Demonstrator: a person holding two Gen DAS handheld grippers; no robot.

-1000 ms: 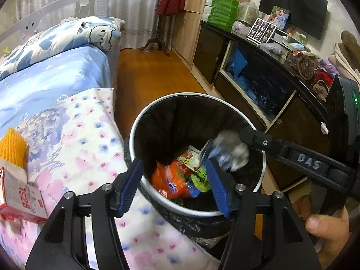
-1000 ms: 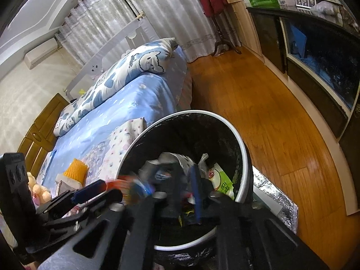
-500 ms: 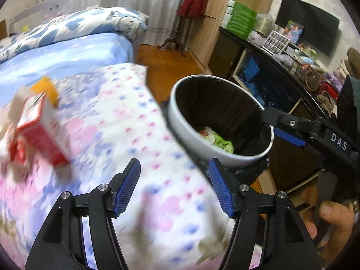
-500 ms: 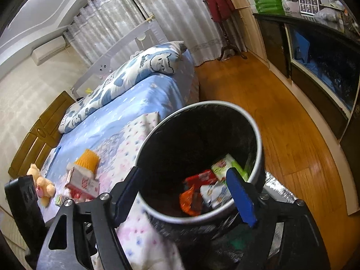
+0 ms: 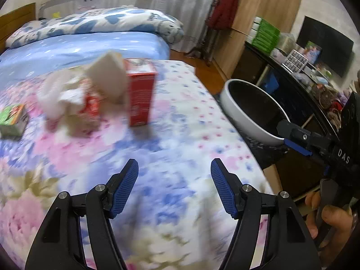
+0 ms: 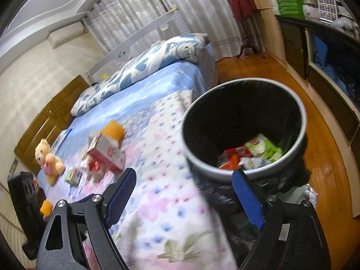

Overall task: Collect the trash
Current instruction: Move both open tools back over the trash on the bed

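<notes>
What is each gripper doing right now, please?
Left gripper: open, holding nothing, jaws have just been opening.
Right gripper: open, holding nothing, jaws have just been opening.

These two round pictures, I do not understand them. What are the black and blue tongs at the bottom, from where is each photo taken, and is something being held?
There is no robot here. A person carries one hand-held gripper in each hand, and a wide-angle camera on each looks forward along its two blue-padded fingers.

The left camera's picture shows the left hand-held gripper over a flowered blanket on a bed. Ahead lie a red carton, blurred white paper and a small green box. At the right edge you see the person's hand with the other tool.

The right camera's picture shows the right hand-held gripper beside a trash bin with a black liner; wrappers already lie inside. A teddy bear sits farther back.

Both stand open and hold nothing; the right one's jaws have just been opening.
</notes>
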